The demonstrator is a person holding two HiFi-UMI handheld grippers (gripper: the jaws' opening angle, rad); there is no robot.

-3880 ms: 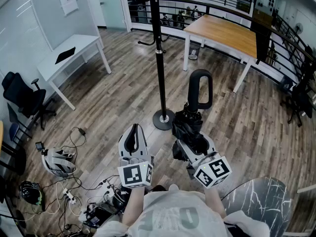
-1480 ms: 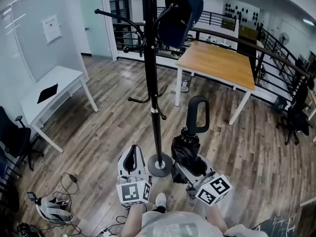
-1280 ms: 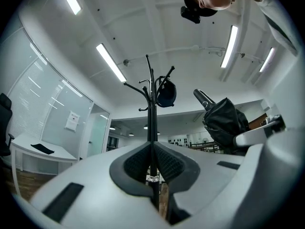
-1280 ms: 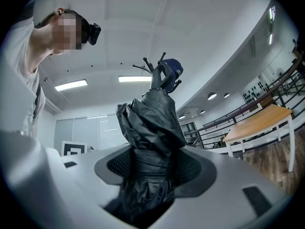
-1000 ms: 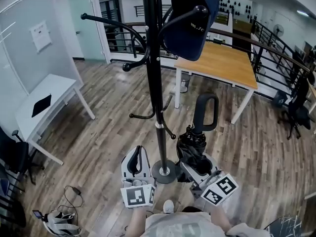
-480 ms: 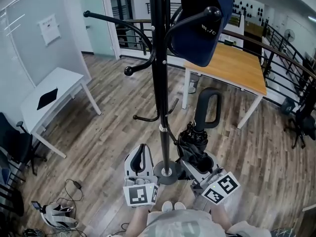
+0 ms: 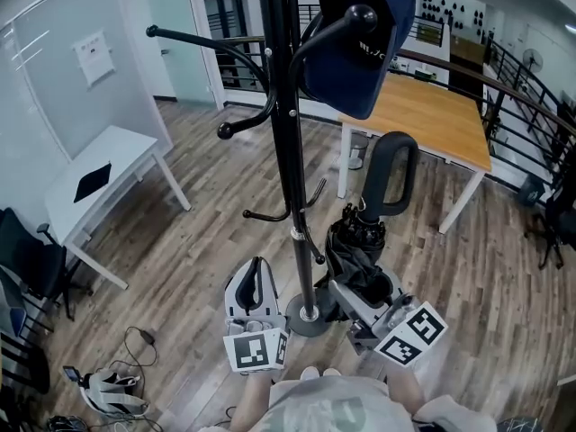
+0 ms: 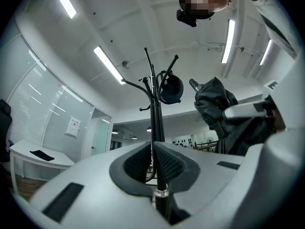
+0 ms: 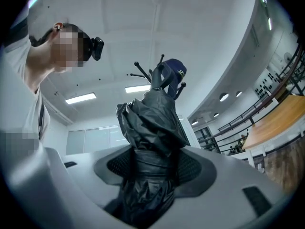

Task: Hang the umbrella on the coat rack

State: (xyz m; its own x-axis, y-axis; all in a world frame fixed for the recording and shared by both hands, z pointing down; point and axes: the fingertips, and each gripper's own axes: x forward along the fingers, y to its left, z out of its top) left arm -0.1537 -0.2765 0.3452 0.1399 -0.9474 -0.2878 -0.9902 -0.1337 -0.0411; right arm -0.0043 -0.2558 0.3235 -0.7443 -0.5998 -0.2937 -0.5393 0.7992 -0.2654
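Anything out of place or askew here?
Only floor clutter: a grey-and-white headset-like device and loose black cables lie on the wooden floor, lower left in the head view. The black coat rack stands upright.

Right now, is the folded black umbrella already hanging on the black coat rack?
No, the right gripper holds the umbrella beside the rack's pole.

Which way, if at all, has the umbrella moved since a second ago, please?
Yes, upward: the umbrella has risen, its handle now higher above the coat rack's lower hooks.
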